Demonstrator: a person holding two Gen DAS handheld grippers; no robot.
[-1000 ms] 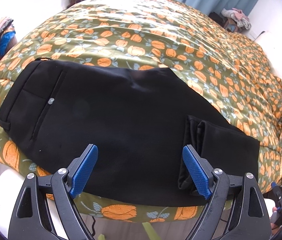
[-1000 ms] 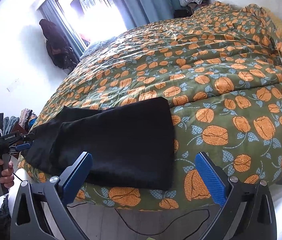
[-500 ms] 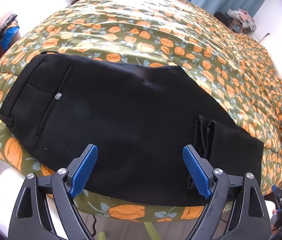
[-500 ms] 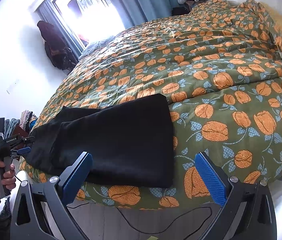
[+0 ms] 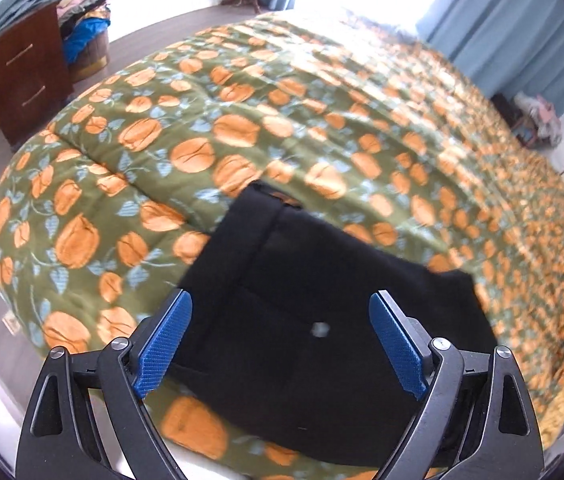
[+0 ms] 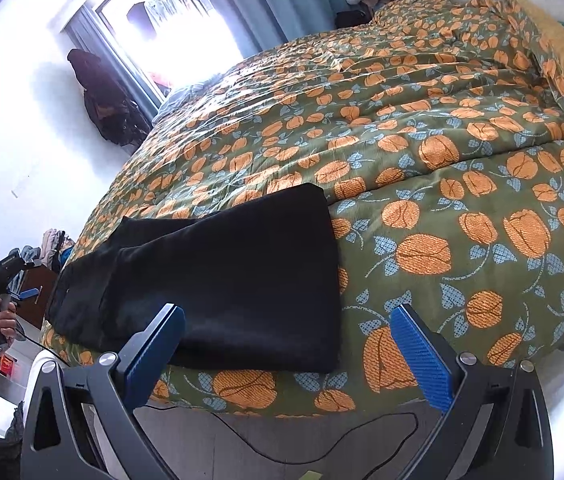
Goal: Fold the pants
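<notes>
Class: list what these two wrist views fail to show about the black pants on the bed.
- Left wrist view: motion blur; pants leg ends cut off behind the left gripper.
- Right wrist view: waistband too far, dark; folded layers indistinct.
- Near edge hidden behind right gripper.

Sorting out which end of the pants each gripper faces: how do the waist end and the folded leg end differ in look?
The waist end shows seams, a waistband line and a small pale button; the leg end is plain with no details. The waist end lies as a thinner layer; the leg end is doubled over, lying on top. Both are black and rest flat on the bedspread near its front edge.
</notes>
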